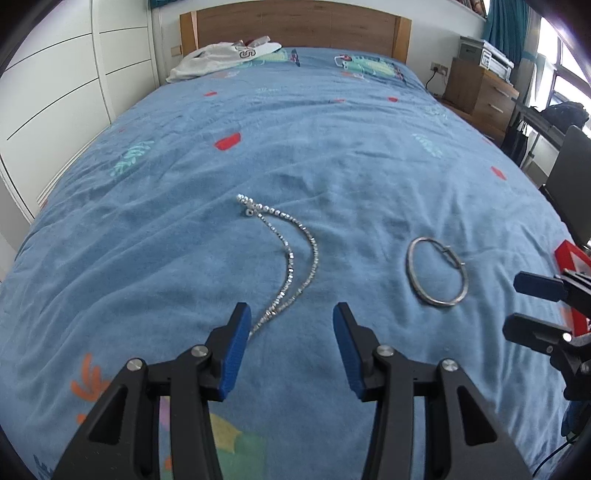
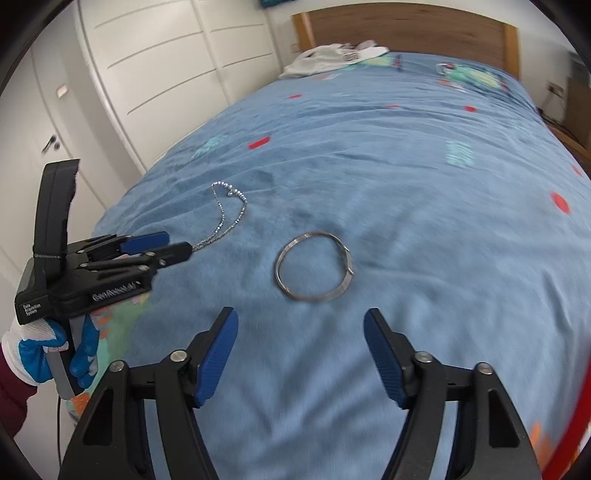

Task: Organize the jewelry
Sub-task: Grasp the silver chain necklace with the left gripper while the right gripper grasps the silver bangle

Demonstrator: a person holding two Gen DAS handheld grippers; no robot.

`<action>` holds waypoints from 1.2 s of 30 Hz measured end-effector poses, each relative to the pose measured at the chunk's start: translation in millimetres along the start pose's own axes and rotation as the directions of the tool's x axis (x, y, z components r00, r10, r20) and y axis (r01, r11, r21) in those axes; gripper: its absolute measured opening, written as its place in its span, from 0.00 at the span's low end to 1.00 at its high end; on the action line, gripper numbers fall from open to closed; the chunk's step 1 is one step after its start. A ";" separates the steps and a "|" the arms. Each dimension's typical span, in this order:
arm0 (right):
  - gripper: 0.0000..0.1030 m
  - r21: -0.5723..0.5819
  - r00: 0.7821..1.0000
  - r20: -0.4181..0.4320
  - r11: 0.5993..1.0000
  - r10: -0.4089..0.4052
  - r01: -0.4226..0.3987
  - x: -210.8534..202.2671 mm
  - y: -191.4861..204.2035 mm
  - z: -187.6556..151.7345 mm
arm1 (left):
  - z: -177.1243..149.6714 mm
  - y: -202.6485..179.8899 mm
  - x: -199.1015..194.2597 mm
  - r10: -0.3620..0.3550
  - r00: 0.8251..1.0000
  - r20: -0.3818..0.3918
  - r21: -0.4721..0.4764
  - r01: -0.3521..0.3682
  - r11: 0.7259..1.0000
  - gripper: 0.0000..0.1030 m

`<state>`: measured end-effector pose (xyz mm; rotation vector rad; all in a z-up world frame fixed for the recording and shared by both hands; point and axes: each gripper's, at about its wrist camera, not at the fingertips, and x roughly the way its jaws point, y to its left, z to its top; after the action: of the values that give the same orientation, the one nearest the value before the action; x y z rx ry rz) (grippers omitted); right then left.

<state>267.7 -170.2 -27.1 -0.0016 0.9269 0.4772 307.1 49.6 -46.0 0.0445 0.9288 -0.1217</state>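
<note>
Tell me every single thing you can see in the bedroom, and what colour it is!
necklace: one, silver beads, on the bedspread ahead of the left gripper
bangle: one, silver, flat on the bedspread ahead of the right gripper
red box: one, red and white, at the bed's right edge, partly hidden
bedspread: one, blue with red and green patterns, covers the bed
white clothing: one pile, by the headboard
headboard: one, wooden, far end
wardrobe: white doors, left of the bed
dresser: one, wooden, right of the bed
left gripper: black with blue pads, jaws apart, empty
right gripper: same colours, jaws apart, empty
gloved hand: blue and white, holds the left gripper
</note>
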 end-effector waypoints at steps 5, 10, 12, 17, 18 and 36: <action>0.49 -0.057 0.998 -0.065 0.998 0.026 -0.030 41.0 9.8 18.3 | 2.6 3.6 24.2 0.005 1.000 -0.029 0.008 -0.005 1.000 0.43; 0.39 -0.113 0.989 -0.149 0.993 0.013 -0.030 71.4 14.9 21.9 | 4.4 4.4 41.1 0.020 0.998 -0.052 0.026 -0.018 1.000 0.43; 0.39 -0.127 0.987 -0.163 0.992 0.003 -0.024 79.2 15.7 22.2 | 4.5 3.3 46.4 0.026 0.998 -0.054 0.033 -0.024 0.999 0.43; 0.37 -0.131 0.980 -0.197 0.991 0.000 -0.026 93.7 18.6 27.6 | 4.4 3.3 52.7 0.029 0.998 -0.062 0.010 -0.028 1.000 0.42; 0.33 -0.130 0.978 -0.208 0.991 -0.001 -0.026 95.7 20.0 28.5 | 4.0 2.2 52.5 0.035 0.997 -0.063 0.013 -0.034 0.999 0.42; 0.04 0.067 0.950 -0.108 0.956 0.291 -0.286 11.6 39.0 -49.9 | -26.6 -25.1 -21.4 -0.091 0.996 -0.016 -0.046 0.090 0.995 0.02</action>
<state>219.8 -140.8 -58.5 0.1560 1.0605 0.7311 270.1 29.0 -44.4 -0.0386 0.9517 -0.1844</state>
